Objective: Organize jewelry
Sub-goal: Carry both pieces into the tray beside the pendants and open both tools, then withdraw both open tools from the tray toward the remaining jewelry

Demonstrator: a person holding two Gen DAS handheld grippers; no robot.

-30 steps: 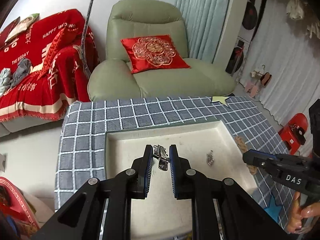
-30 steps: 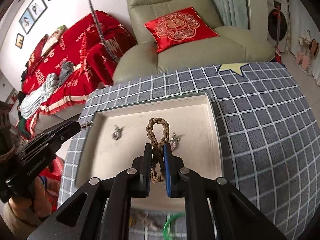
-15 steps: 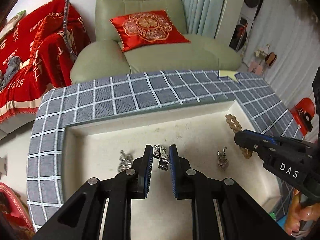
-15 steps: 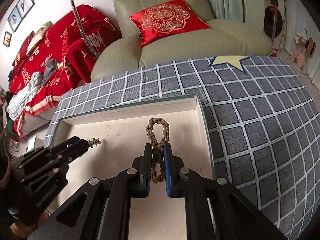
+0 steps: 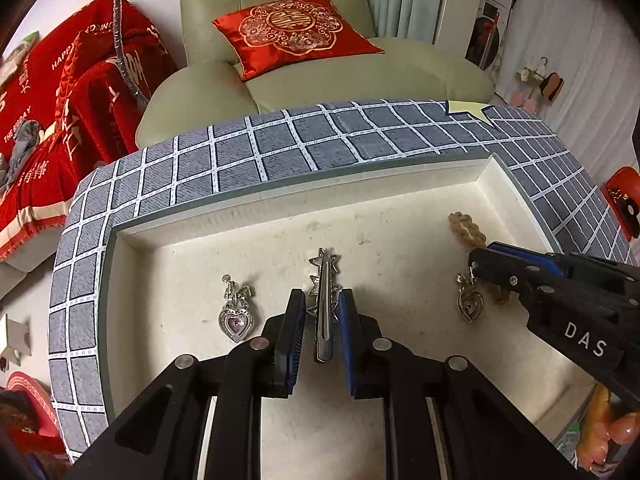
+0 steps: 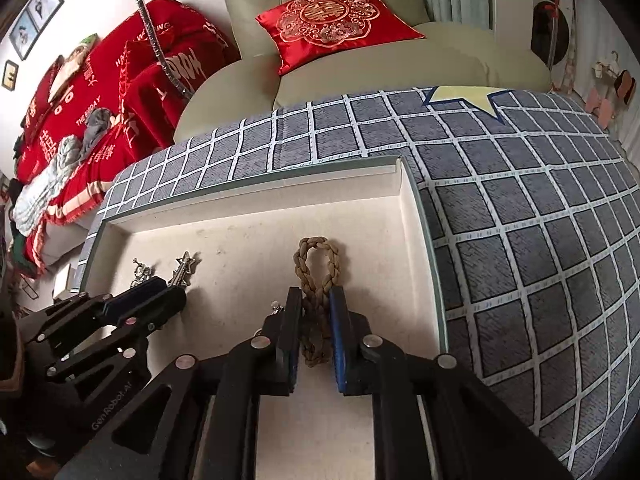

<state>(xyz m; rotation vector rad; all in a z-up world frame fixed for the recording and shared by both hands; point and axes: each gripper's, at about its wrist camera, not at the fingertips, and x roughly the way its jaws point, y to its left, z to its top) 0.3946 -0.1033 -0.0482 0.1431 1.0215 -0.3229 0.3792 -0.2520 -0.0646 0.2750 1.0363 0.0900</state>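
Note:
A cream tray (image 5: 280, 208) sits on a grey checked tablecloth. My left gripper (image 5: 319, 316) is shut on a silver star hair clip (image 5: 325, 280), low over the tray's middle. A heart earring (image 5: 236, 318) lies to its left, and a second heart earring (image 5: 470, 304) to its right. My right gripper (image 6: 316, 316) is shut on a braided brown rope bracelet (image 6: 317, 264) near the tray's right wall (image 6: 424, 240). The bracelet (image 5: 464, 230) and the right gripper show at the right of the left wrist view. The clip's star tip (image 6: 185, 265) shows in the right wrist view.
The grey checked tablecloth (image 6: 540, 240) spreads right of the tray, with a yellow star patch (image 6: 464, 98). A green armchair with a red cushion (image 5: 296, 32) and a red-covered sofa (image 5: 52, 120) stand beyond the table.
Both grippers have moved down and forward into the tray, still holding the clip and the bracelet. The tray floor and both earrings now appear closer.

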